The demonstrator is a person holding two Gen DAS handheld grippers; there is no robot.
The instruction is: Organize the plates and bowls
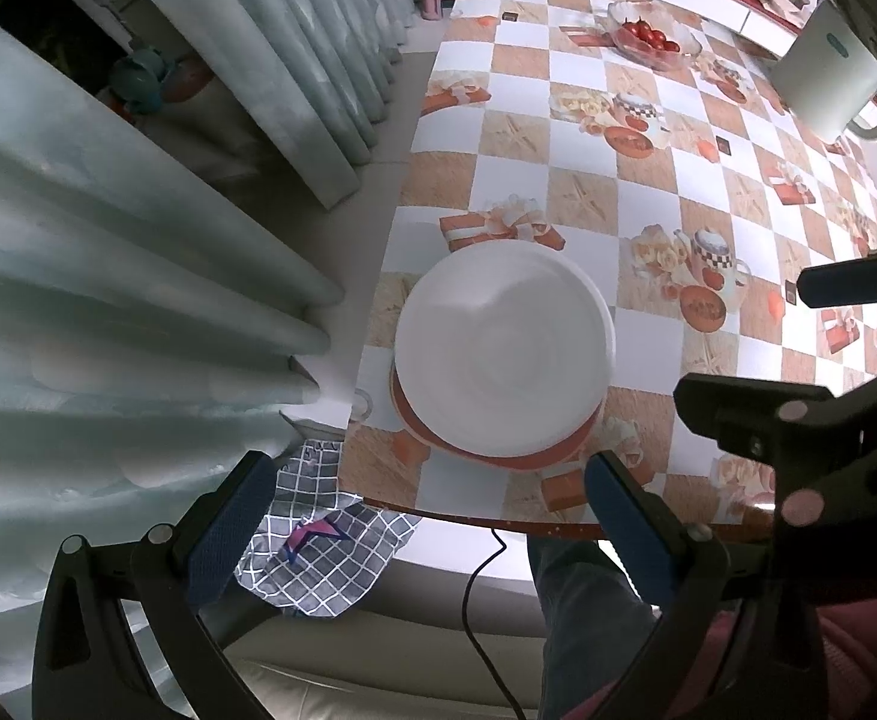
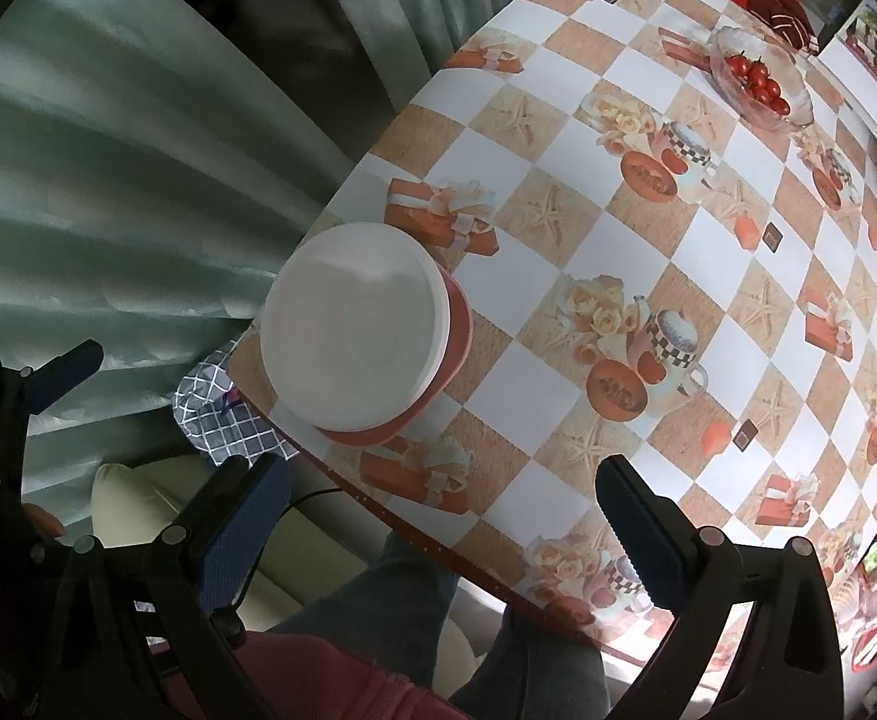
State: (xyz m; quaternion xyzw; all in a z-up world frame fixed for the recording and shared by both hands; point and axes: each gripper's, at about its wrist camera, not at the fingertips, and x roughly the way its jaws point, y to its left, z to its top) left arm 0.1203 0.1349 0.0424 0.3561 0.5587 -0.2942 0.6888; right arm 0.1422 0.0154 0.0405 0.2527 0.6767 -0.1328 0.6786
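White bowl sits stacked on red plate, near table corner on curtain side. I hold left gripper spread wide, empty, hovering off table edge just short of stack. Right gripper likewise spread, empty, over near edge, stack ahead to its left. Glass dish of tomatoes sits far across table. White jug at far right. Checked cloth below corner.

Table covered in a checkered printed cloth. Near its front edge stood a white bowl stacked on a red-rimmed plate; farther back, a glass dish of tomatoes and a white jug.
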